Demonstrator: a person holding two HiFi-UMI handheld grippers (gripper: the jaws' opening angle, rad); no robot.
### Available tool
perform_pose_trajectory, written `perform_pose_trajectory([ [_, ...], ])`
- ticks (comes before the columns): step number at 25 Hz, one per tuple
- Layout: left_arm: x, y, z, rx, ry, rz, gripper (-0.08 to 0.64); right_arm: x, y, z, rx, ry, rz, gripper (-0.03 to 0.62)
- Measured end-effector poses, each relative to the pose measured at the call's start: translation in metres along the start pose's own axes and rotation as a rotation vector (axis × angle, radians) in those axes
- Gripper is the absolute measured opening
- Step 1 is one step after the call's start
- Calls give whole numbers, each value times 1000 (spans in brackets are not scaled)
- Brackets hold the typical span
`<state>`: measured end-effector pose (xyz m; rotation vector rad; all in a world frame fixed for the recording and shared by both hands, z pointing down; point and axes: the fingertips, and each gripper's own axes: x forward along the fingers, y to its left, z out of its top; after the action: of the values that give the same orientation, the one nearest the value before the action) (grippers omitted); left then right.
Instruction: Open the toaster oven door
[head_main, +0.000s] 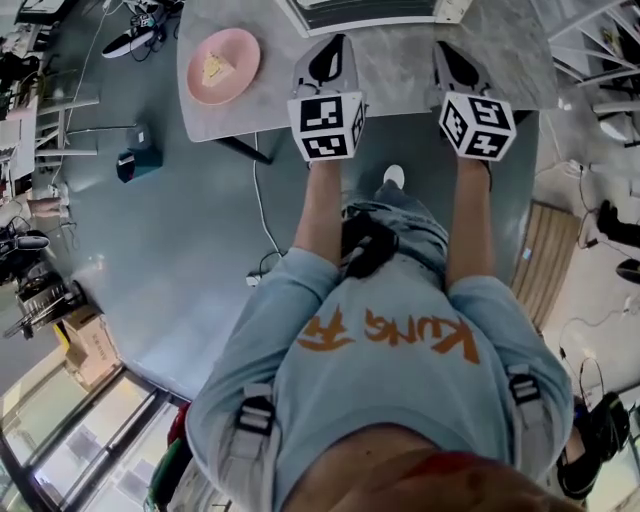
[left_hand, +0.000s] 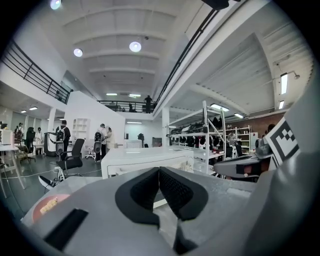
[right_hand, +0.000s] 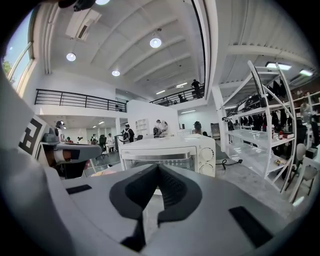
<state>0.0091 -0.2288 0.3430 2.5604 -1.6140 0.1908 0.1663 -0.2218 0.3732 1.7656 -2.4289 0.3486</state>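
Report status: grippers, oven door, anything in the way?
Left gripper shut, empty; right gripper shut, empty. Toaster oven ahead on table, door closed, untouched. Pink plate off left, not in the way.

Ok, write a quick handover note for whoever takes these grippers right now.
Left tongs: shut, empty.
Right tongs: shut, empty.
Both are at the near edge of the grey table, facing the white toaster oven.
Its door is closed, untouched.
Pink plate with a food slice lies to the left.
Done: nothing.
To do: likely take the door's top handle and swing it open.
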Motion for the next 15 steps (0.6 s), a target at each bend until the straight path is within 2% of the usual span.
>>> perform_pose_trajectory([
  [4, 10, -2, -6, -9, 13, 4, 3, 16, -8, -6, 20, 25, 21, -2],
  [10, 26, 19, -22, -31, 50, 9, 3, 53, 26, -20, 5, 55, 114, -2],
  [15, 36, 31, -19, -38, 53, 8, 3, 68, 24, -12, 2, 48, 118, -2],
])
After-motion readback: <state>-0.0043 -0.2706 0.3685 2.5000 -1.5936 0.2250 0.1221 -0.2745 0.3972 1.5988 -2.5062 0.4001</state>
